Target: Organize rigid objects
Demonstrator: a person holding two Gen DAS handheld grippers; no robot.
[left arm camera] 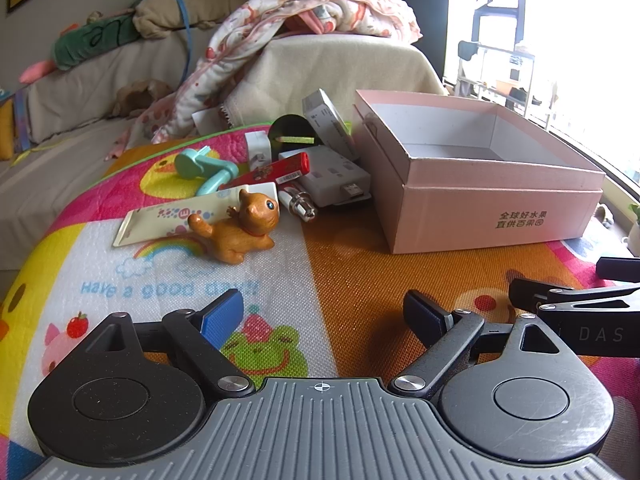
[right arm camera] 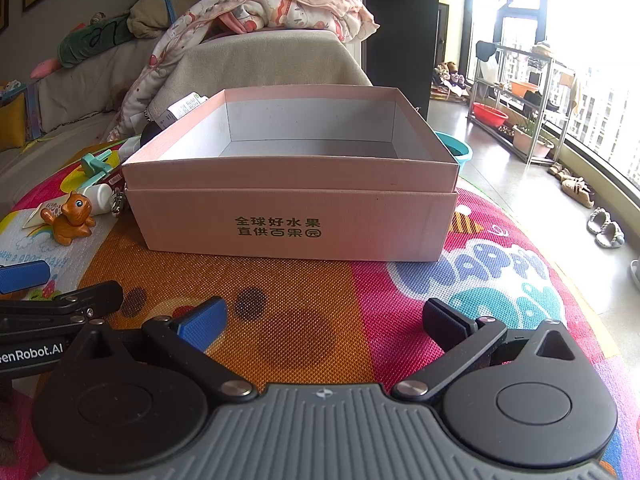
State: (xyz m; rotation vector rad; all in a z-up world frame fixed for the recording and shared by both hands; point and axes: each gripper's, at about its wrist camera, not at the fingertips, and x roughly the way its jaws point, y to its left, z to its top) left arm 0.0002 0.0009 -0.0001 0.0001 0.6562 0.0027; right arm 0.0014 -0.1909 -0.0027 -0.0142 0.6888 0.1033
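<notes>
An open pink cardboard box (left arm camera: 492, 208) (right arm camera: 296, 216) with nothing inside stands on the colourful play mat. Left of it lies a heap of small items: an orange cat figurine (left arm camera: 240, 228) (right arm camera: 72, 216), a cream tube (left arm camera: 176, 216), a red stick-shaped pack (left arm camera: 272, 170), a teal plastic toy (left arm camera: 204, 168), a white power strip (left arm camera: 328, 178), a small metal-tipped bottle (left arm camera: 300, 202) and a grey carton (left arm camera: 328, 122). My left gripper (left arm camera: 324, 316) is open, low over the mat, short of the heap. My right gripper (right arm camera: 324, 320) is open, facing the box front.
A sofa draped with a beige cover (left arm camera: 328, 76) and a patterned blanket (left arm camera: 280, 20) rises behind the mat. On the floor to the right are slippers (right arm camera: 606, 226), a metal rack (right arm camera: 520, 92) with basins, and a teal tub (right arm camera: 456, 152) behind the box.
</notes>
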